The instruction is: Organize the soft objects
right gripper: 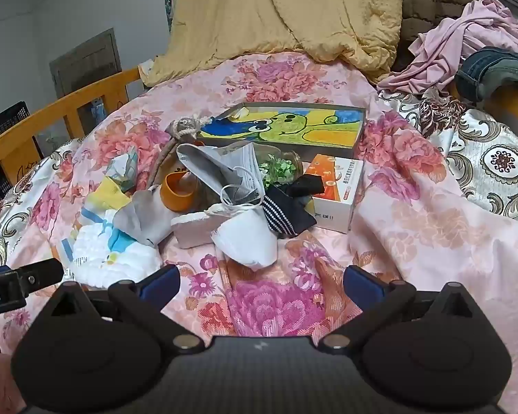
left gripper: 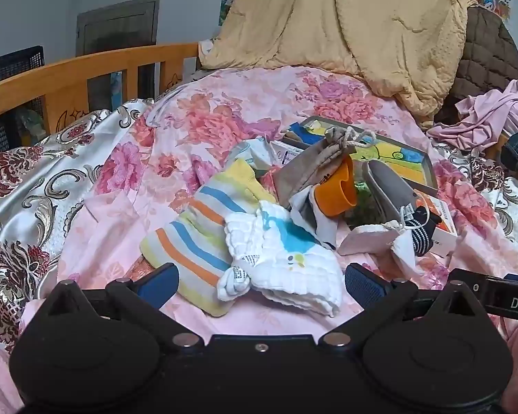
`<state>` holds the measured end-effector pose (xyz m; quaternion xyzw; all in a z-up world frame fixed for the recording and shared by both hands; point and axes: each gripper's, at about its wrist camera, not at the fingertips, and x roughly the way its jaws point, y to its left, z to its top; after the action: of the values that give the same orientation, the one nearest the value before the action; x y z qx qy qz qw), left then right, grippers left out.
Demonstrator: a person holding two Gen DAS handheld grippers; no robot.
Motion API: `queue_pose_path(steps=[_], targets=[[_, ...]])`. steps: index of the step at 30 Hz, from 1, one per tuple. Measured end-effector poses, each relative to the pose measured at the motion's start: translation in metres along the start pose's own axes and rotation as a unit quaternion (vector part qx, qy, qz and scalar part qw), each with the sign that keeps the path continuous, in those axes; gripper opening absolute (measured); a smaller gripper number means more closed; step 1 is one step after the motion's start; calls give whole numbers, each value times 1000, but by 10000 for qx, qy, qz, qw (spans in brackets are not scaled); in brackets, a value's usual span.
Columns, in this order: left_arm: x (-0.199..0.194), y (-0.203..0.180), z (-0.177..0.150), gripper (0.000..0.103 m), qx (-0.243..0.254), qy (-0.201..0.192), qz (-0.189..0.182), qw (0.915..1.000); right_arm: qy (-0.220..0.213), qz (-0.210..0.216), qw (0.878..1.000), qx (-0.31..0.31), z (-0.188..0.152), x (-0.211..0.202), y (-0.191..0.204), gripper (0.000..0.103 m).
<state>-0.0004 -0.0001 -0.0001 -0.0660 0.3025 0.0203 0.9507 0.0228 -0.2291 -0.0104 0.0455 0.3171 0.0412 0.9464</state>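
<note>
A pile of soft things lies on the pink floral bedsheet (left gripper: 245, 110). A white gauze cloth (left gripper: 293, 262) with a blue print lies on a striped towel (left gripper: 193, 238), just ahead of my open left gripper (left gripper: 261, 281), between its spread fingers. Behind are a grey drawstring pouch (left gripper: 314, 165), an orange cup (left gripper: 334, 189), a grey mask (left gripper: 390, 189) and a striped dark sock (left gripper: 421, 234). In the right wrist view, a white mask (right gripper: 248, 241) lies just ahead of my open, empty right gripper (right gripper: 261, 281). The sock (right gripper: 283, 214) and gauze cloth (right gripper: 114, 252) also show there.
A framed frog picture (right gripper: 286, 127) and an orange-white box (right gripper: 338, 193) lie behind the pile. A beige quilt (left gripper: 345, 20) is heaped at the back, pink clothes (right gripper: 466, 34) and jeans (right gripper: 493, 65) at the right. A wooden bed rail (left gripper: 69, 82) runs along the left.
</note>
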Motion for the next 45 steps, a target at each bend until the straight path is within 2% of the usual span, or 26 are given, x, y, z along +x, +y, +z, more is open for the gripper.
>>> queue_pose_path(steps=[12,45], targets=[[-2,-1,1,102,-16,-41,-206,9998,13,-5,10000,6,0,2,0,103],[-2,-1,1,102,-48,-62,-207,9998,53,3,10000,18,-1,4,-2,103]])
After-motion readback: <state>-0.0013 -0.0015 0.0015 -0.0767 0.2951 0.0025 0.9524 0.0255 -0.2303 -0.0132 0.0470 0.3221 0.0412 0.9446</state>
